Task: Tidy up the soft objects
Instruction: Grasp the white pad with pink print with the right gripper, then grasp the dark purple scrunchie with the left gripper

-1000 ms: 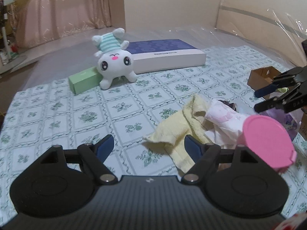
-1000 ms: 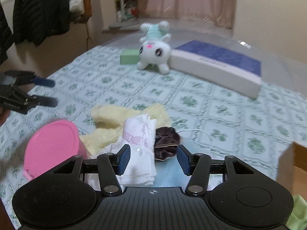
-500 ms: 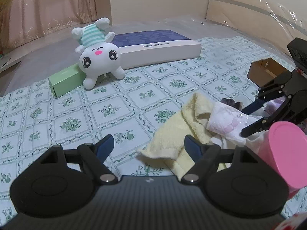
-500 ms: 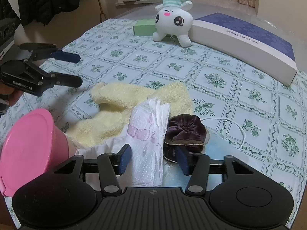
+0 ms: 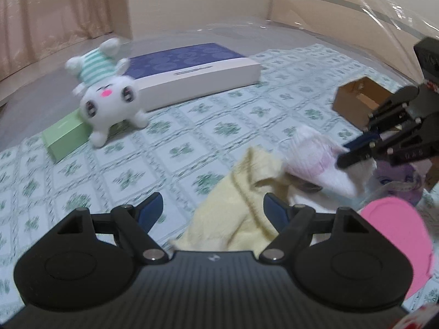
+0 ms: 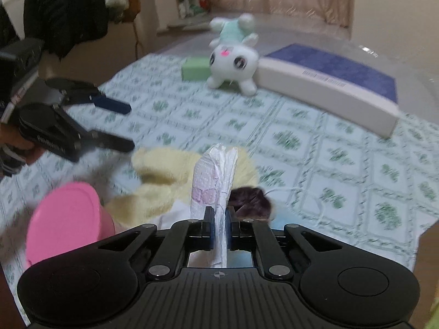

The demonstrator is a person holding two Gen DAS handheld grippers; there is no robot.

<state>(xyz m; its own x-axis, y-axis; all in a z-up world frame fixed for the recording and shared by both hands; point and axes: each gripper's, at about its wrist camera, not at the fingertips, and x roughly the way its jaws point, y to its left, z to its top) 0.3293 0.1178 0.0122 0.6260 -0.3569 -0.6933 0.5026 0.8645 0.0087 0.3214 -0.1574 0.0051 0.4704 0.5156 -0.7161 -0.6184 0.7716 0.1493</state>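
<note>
The right gripper (image 6: 219, 229) is closing on a white cloth (image 6: 216, 175), pads pinching it. The left gripper (image 5: 214, 211) hangs wide open, empty, over a yellow towel (image 5: 241, 192). Next, likely, lifting the cloth clear.

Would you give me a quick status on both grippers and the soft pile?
Right gripper closing on white pink-print cloth. Left gripper open, empty, over yellow towel. Pink lid beside pile.

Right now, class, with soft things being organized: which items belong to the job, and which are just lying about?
Part of the job:
- white patterned cloth, pinched in the closing right tool
- yellow towel
- dark scrunchie
- plush toy

Lying about:
- blue-topped box
- green box
- pink lid
- cardboard box
</note>
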